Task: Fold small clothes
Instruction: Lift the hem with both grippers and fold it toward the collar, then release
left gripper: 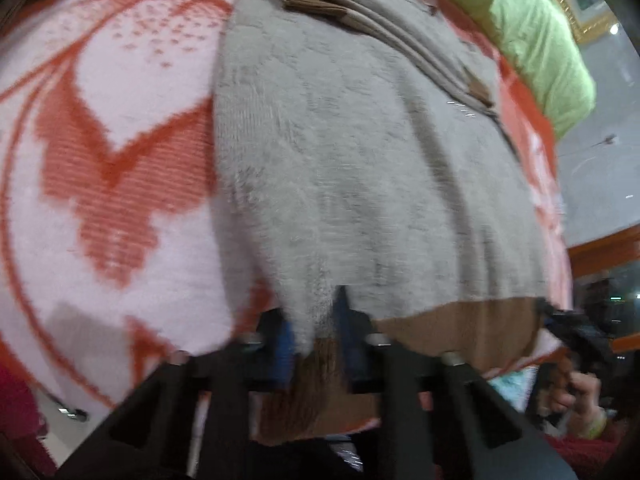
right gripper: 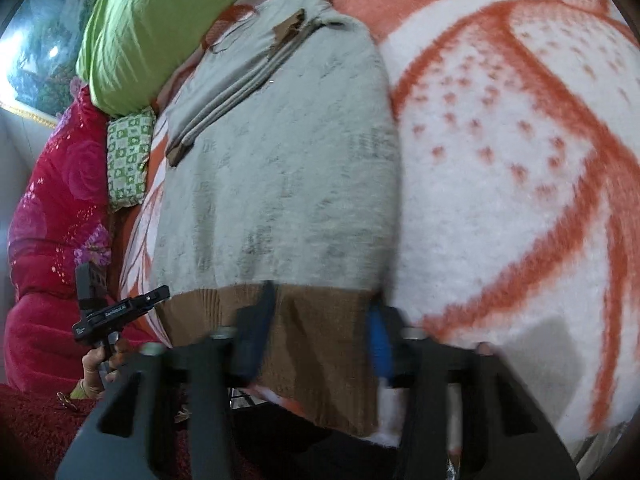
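A small grey fuzzy sweater with a brown hem lies on an orange-and-white patterned blanket. My left gripper is shut on the sweater's near corner, a bunch of grey cloth and brown hem pinched between its fingers. In the right wrist view the same sweater stretches away, its brown hem nearest. My right gripper straddles the hem's right part with its jaws wide apart, the cloth lying between them. The left gripper also shows in the right wrist view, at the hem's left corner.
A lime green pillow lies at the far end of the sweater. A red floral quilt and a small green-and-white patterned cushion sit to the left. A framed picture hangs behind.
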`<move>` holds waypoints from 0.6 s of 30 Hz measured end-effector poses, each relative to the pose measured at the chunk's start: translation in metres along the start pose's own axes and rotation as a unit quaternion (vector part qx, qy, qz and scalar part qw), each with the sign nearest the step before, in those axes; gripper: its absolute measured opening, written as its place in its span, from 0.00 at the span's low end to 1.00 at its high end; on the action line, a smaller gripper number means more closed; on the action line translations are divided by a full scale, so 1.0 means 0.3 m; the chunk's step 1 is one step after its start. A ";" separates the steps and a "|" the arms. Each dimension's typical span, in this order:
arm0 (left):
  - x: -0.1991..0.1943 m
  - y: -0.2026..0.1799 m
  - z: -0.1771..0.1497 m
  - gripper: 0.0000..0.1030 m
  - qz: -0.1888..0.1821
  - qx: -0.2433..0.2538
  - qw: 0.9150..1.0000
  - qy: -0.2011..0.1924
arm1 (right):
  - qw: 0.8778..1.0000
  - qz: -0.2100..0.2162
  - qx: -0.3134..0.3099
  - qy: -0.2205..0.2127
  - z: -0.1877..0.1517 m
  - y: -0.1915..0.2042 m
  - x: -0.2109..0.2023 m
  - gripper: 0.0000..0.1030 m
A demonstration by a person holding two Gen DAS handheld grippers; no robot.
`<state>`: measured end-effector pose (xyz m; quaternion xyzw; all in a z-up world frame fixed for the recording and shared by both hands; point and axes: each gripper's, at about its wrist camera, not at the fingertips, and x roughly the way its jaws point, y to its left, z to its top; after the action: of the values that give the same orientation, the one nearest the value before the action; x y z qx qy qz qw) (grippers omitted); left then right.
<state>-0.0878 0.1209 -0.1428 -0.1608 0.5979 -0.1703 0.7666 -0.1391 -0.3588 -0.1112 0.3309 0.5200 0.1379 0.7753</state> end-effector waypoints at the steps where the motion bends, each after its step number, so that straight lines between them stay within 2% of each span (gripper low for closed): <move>1: -0.008 -0.004 0.003 0.09 -0.009 0.001 1.000 -0.008 | 1.000 0.002 0.008 0.008 0.000 -0.015 0.002 0.10; 6: -0.081 -0.008 -0.018 0.08 -0.046 0.015 0.998 -0.044 | 0.999 0.045 0.024 -0.004 -0.008 -0.023 -0.056 0.09; 11: -0.125 0.040 -0.005 0.08 -0.073 -0.013 0.996 -0.048 | 0.997 0.076 0.015 -0.004 0.010 0.018 -0.074 0.09; 18: -0.247 -0.020 0.126 0.08 -0.111 -0.009 0.990 -0.089 | 0.991 0.128 -0.014 -0.038 0.135 0.129 -0.141 0.09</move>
<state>-0.0682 0.1507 -0.0675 -0.2470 0.5070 -0.2340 0.7919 -0.1156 -0.3687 -0.0458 0.3891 0.4417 0.2303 0.7749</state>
